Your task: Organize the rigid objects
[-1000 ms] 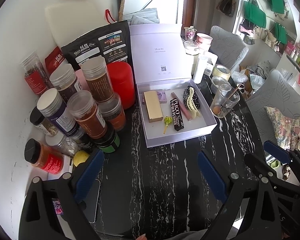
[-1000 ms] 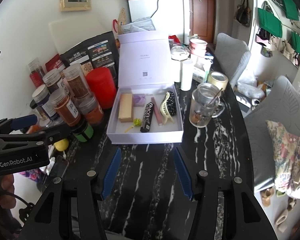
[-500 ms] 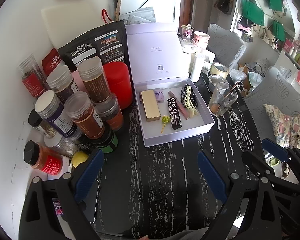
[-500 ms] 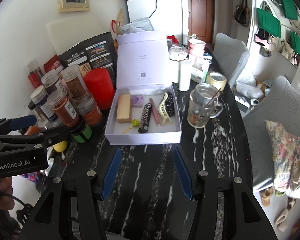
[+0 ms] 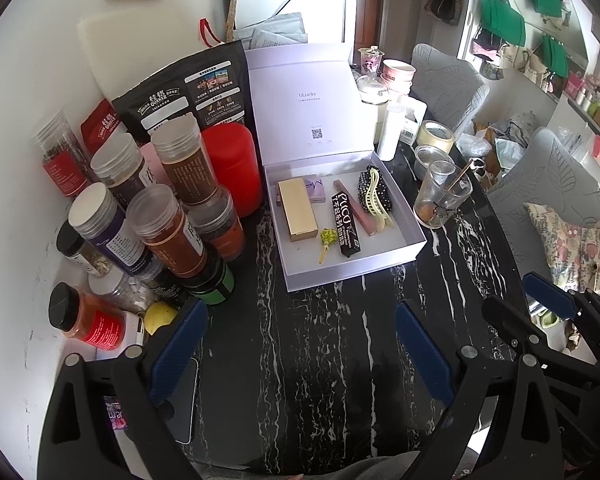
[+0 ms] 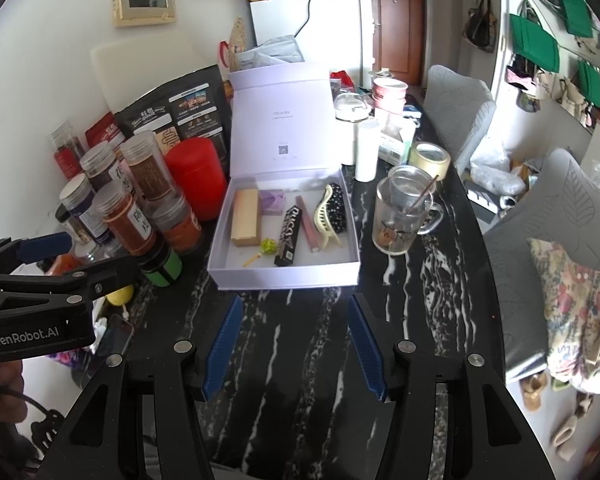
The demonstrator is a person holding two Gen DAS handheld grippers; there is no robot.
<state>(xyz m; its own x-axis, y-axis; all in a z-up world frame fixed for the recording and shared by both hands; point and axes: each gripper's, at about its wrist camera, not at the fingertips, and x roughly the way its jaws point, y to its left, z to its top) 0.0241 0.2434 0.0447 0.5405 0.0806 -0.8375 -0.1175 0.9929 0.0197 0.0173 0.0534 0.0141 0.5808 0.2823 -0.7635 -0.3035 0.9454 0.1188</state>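
Left gripper point(image 5: 300, 344) hovers over the black marble table point(image 5: 320, 360), jaws wide apart with nothing between them. Ahead, the open white box point(image 5: 412, 236), lid upright, holds a gold box point(image 5: 297, 210), a lilac card point(image 5: 315, 189), a black tube point(image 5: 344, 226), a pink stick point(image 5: 354, 208), a cream hair claw point(image 5: 374, 200) and a small yellow-green flower pick point(image 5: 327, 240). Spice jars point(image 5: 168, 224) and a red canister point(image 5: 232, 168) crowd the box's left side, a glass cup point(image 5: 440, 200) stands just right of it, and the right gripper point(image 5: 560, 312) shows at the right edge, state not readable.

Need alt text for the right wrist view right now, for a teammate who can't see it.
An open lavender box on a black marble table holds a gold box, a black tube and a hair clip. The empty right gripper hovers in front; spice jars stand left, a glass mug right.
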